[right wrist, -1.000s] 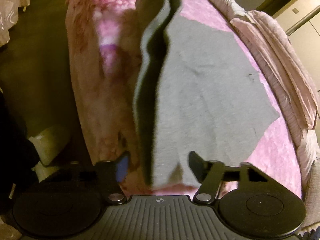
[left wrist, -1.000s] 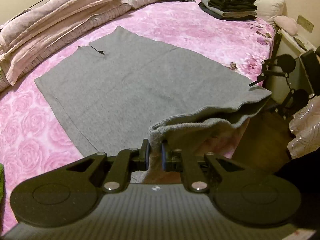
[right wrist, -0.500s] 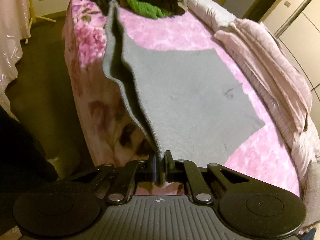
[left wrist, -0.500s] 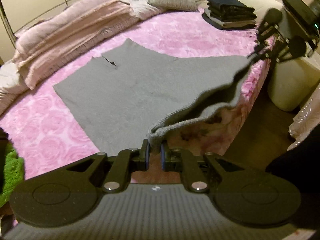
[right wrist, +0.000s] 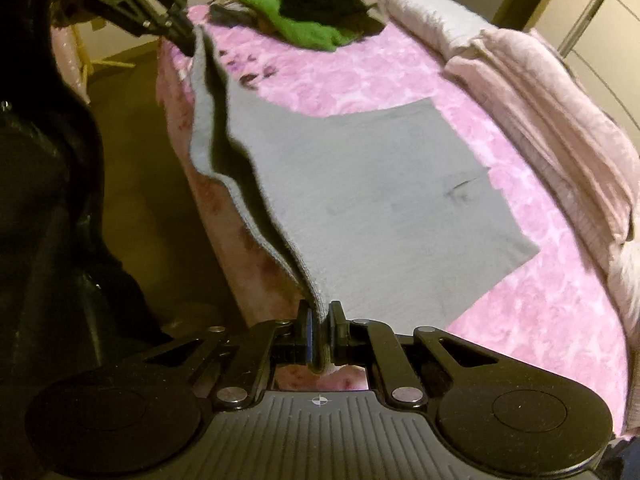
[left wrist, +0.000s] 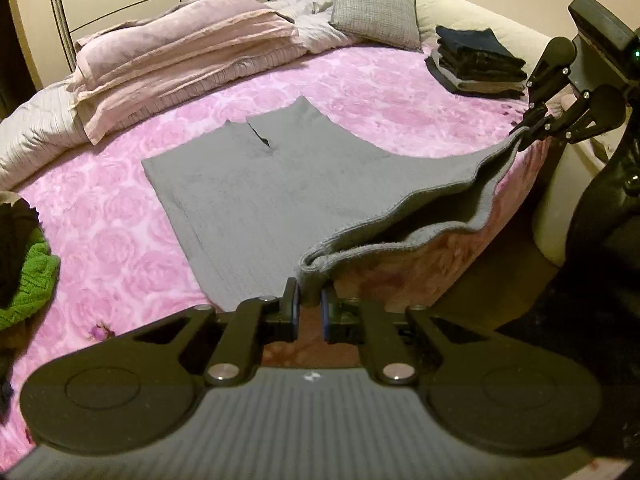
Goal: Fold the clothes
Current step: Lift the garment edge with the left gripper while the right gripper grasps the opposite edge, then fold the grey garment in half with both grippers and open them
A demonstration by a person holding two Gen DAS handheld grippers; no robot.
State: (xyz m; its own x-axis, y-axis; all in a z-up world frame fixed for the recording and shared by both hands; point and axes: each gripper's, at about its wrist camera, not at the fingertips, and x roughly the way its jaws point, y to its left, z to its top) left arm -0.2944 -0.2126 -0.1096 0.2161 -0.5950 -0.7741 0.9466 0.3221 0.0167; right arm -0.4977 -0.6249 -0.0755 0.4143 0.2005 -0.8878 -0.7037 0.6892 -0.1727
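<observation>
Holding: my left gripper (left wrist: pixel 309 307) is clamped on one hem corner of the grey garment (left wrist: pixel 256 184).
Right gripper (right wrist: pixel 320 338): pinched on the opposite hem corner.
Garment: near edge raised, far part flat on the pink bedspread (left wrist: pixel 100 248).
Background: folded dark clothes (left wrist: pixel 478 62).

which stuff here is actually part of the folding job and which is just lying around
In the job: grey garment, left gripper, right gripper, both clamped on its near edge.

Lying about: stack of folded dark clothes, green knit, grey pillow, pink duvet.
</observation>
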